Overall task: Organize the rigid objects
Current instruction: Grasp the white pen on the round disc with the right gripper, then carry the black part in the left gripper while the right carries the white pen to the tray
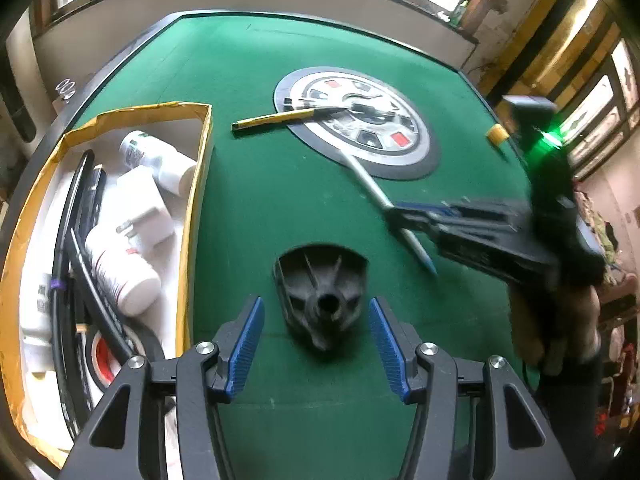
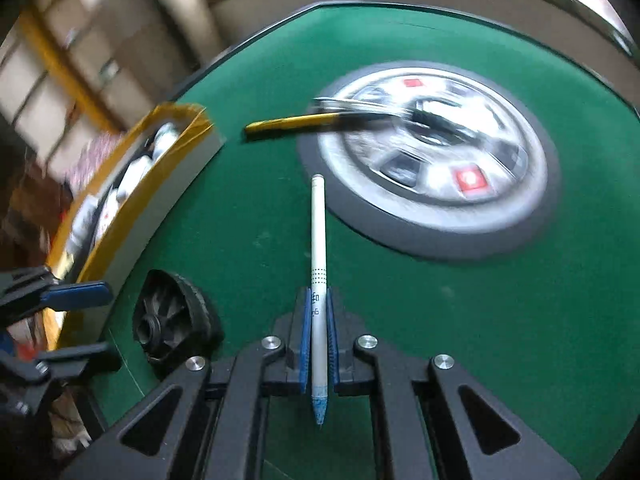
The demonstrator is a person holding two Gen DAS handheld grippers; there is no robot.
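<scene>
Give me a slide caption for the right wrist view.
Right gripper shut on a white pen over the green table; black wheel and yellow-edged box to the left.

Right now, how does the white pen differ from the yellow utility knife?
The white pen is round and pale, clamped between the right tongs; the yellow utility knife is flat, yellow and black, untouched, lying partly on the round centre panel. Both are slim and outside the box.
</scene>
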